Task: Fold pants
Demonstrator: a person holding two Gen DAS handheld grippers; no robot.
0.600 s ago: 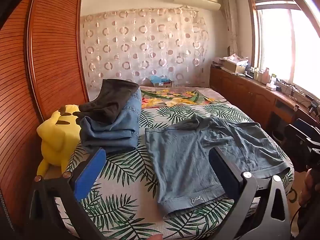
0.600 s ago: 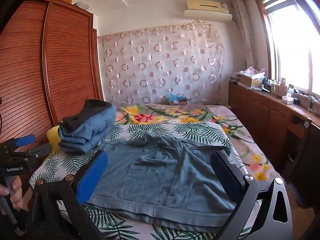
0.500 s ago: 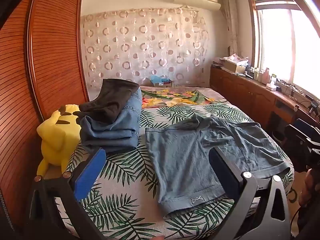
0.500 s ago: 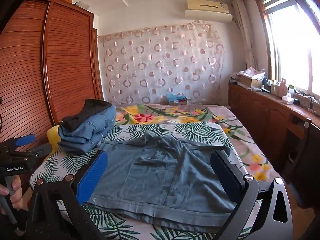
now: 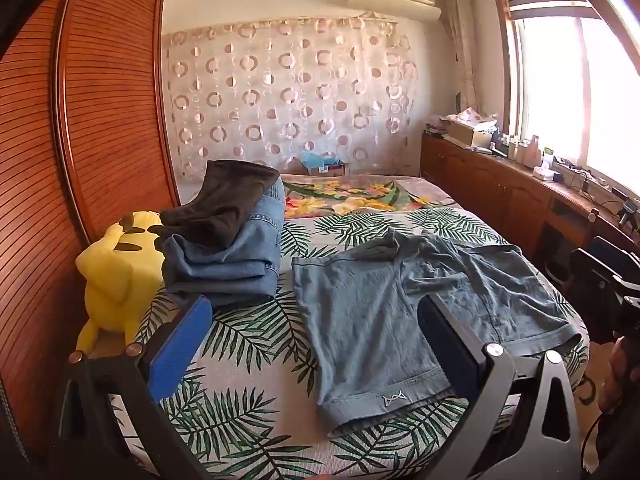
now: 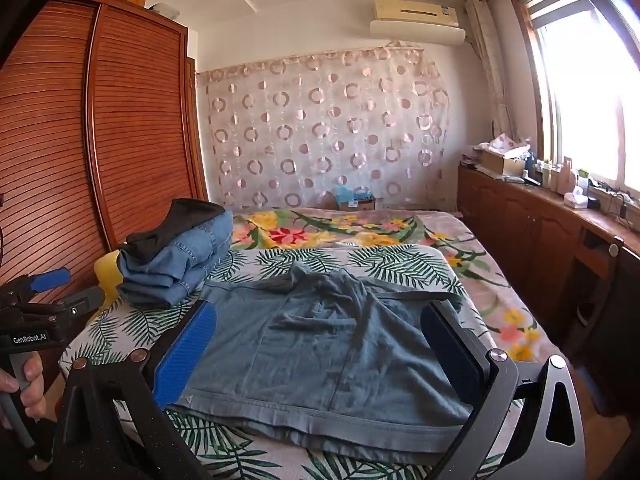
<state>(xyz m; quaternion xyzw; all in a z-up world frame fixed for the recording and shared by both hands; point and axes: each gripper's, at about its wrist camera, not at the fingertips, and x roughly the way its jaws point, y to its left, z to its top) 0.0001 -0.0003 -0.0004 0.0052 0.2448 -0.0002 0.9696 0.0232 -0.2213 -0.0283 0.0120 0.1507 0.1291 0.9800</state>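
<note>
While the grey-blue cotton shorts (image 6: 320, 344) are laid flat, unfolded, on the palm-print bedspread (image 5: 248, 336), both the left gripper (image 5: 316, 344) and right gripper (image 6: 320, 340) are held wide apart, empty. A hem grasp at 6 o'clock is judged next.

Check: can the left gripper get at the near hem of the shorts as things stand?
Probably yes. The left gripper is open, the shorts lie flat on the bed just ahead, and nothing sits between.
</note>
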